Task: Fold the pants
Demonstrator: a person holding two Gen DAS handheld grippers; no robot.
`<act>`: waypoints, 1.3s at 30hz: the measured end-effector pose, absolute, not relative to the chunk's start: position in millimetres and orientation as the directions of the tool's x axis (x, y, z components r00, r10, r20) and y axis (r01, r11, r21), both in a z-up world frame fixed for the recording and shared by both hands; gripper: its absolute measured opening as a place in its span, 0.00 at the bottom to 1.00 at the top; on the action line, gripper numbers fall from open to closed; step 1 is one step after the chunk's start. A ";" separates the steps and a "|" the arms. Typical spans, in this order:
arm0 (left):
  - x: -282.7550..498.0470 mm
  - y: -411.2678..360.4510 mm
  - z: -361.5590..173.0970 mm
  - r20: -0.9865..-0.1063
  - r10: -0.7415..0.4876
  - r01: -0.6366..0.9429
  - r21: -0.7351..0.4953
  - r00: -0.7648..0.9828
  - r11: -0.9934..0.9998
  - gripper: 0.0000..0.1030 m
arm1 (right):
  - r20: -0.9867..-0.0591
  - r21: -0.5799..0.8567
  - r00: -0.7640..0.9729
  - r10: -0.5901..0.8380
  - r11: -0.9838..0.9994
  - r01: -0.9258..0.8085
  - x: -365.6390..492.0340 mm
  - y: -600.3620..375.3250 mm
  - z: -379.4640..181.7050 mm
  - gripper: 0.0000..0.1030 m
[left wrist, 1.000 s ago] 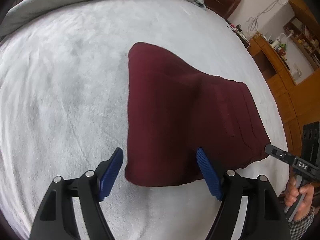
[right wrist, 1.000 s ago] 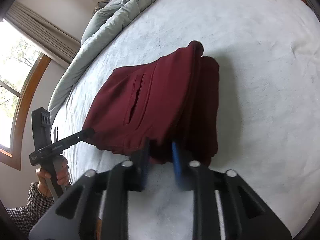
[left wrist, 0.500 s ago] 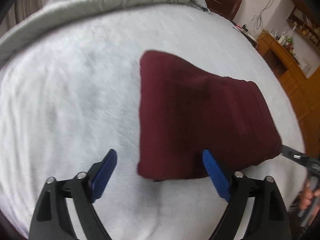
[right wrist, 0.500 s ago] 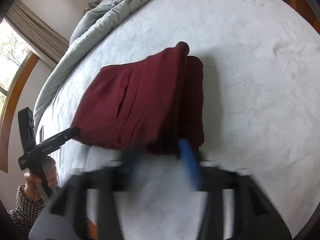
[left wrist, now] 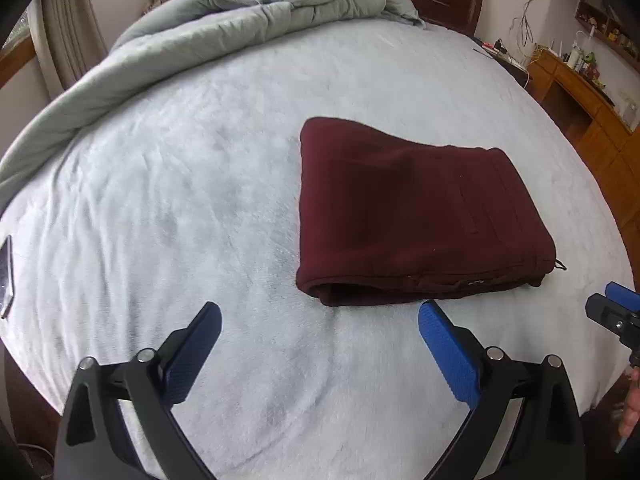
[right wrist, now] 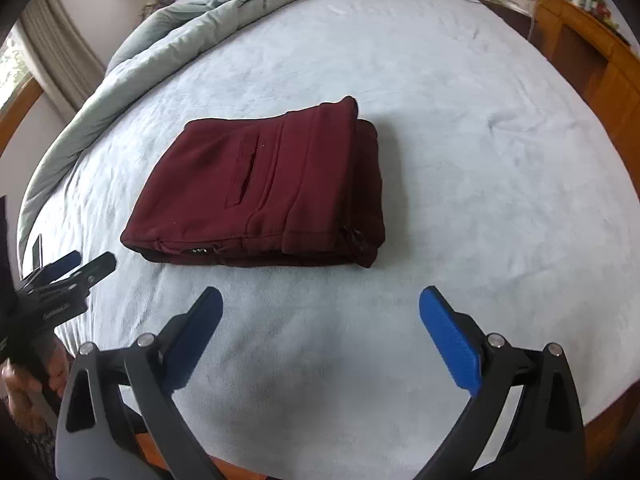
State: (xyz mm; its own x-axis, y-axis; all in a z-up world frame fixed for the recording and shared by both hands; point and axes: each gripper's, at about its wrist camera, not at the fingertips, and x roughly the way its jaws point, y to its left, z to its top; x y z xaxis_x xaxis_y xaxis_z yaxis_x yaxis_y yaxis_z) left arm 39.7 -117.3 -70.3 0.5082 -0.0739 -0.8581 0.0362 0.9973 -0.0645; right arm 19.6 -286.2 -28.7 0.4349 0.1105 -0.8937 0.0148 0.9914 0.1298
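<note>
Both the left gripper (left wrist: 320,330) and right gripper (right wrist: 320,320) have just spread their jaws and backed off empty, leaving the pants (left wrist: 416,216) lying folded on the bed (left wrist: 180,200), so the fold looks finished.

Left tool (left wrist: 320,314) jaws just opened wide, right tool (right wrist: 320,300) likewise, nothing between

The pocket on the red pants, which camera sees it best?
The right wrist view: the pocket faces that camera as a clear slit on the folded pants. In the left wrist view it is only a faint line near the far edge.
</note>
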 end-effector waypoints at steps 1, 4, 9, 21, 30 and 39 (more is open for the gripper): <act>37.8 -117.4 -67.4 -0.858 -0.071 0.037 -0.061 0.509 0.997 0.96 | -0.894 0.127 0.437 0.105 0.992 0.021 18.4 -285.4 -27.4 0.96; 30.7 -116.8 -58.1 -0.856 -0.048 0.030 -0.039 0.516 0.999 0.96 | -0.892 0.133 0.442 0.098 0.990 0.049 14.3 -285.7 -23.0 0.97; 20.2 -113.1 -46.7 -0.851 -0.059 0.016 -0.059 0.522 0.998 0.96 | -0.899 0.164 0.424 0.113 0.983 0.085 10.1 -289.4 -20.0 0.97; 4.2 -114.6 -23.9 -0.835 -0.051 0.028 -0.042 0.548 0.999 0.96 | -0.910 0.151 0.401 0.101 0.984 0.094 2.2 -278.6 -15.7 0.97; -7.4 -122.1 -13.7 -0.831 -0.045 0.046 -0.024 0.554 0.999 0.96 | -0.908 0.157 0.404 0.108 0.984 0.090 -2.9 -268.2 -3.2 0.97; -13.6 -125.2 -9.6 -0.830 -0.044 0.049 -0.020 0.556 0.999 0.96 | -0.914 0.141 0.394 0.098 0.987 0.080 -3.4 -262.6 -4.5 0.97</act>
State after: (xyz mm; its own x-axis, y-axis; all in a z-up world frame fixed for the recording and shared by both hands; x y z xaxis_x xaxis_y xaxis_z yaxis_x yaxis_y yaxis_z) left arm -13.6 -125.2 -9.6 0.5562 -0.0438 -0.8299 0.0487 0.9986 -0.0201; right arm -3.4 -262.6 -4.5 0.3944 0.0981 -0.9137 0.0801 0.9868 0.1405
